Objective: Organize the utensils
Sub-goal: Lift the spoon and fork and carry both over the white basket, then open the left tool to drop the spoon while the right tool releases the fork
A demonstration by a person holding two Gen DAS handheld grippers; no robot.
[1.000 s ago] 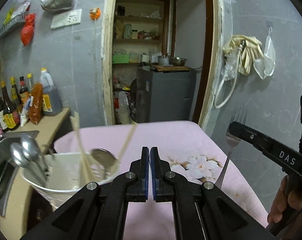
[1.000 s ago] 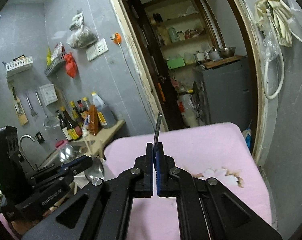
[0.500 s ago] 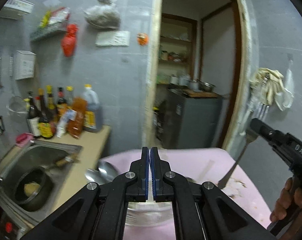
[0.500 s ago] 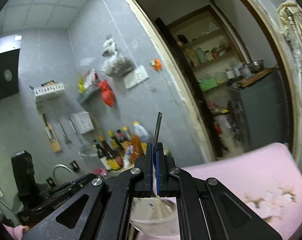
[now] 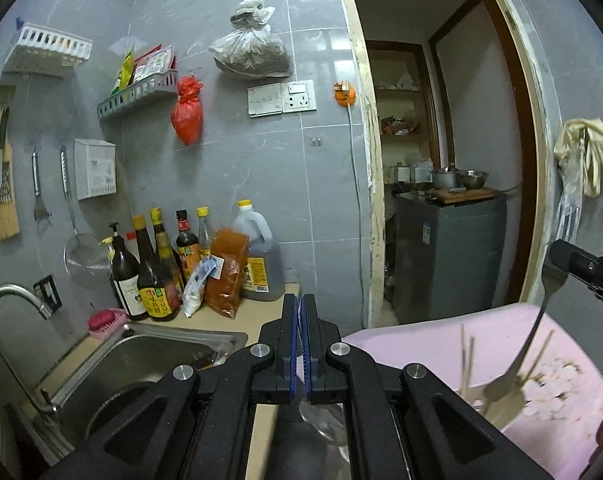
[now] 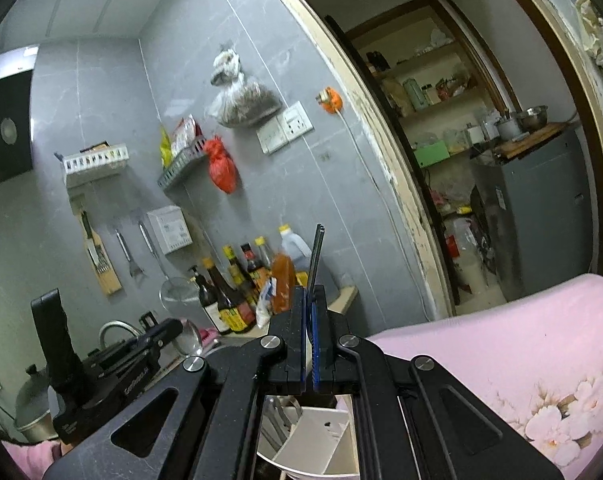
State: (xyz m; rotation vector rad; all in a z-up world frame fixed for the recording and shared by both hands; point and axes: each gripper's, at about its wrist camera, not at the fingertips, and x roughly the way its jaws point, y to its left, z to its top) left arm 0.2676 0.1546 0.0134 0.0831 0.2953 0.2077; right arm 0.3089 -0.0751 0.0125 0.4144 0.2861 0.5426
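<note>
My right gripper (image 6: 310, 300) is shut on a metal fork (image 6: 315, 256), tines pointing up; seen from the left wrist view the fork (image 5: 535, 332) hangs handle-down over a white utensil holder (image 5: 505, 412) with chopsticks (image 5: 466, 360). The holder's white compartments (image 6: 321, 440) lie right below my right fingers. My left gripper (image 5: 300, 312) is shut on a metal spoon (image 5: 321, 420), its bowl hanging below the fingers; the bowl also shows in the right wrist view (image 6: 189, 338).
A pink flowered table (image 6: 521, 344) holds the holder. A steel sink (image 5: 141, 364) with a tap (image 5: 5, 304) lies left, with sauce bottles (image 5: 161, 272) behind on the counter. A doorway (image 5: 441, 200) opens to a pantry.
Both grippers have tilted upward. The left gripper has lifted a spoon out of the holder and swung left toward the sink. The fork has come down over the holder.
</note>
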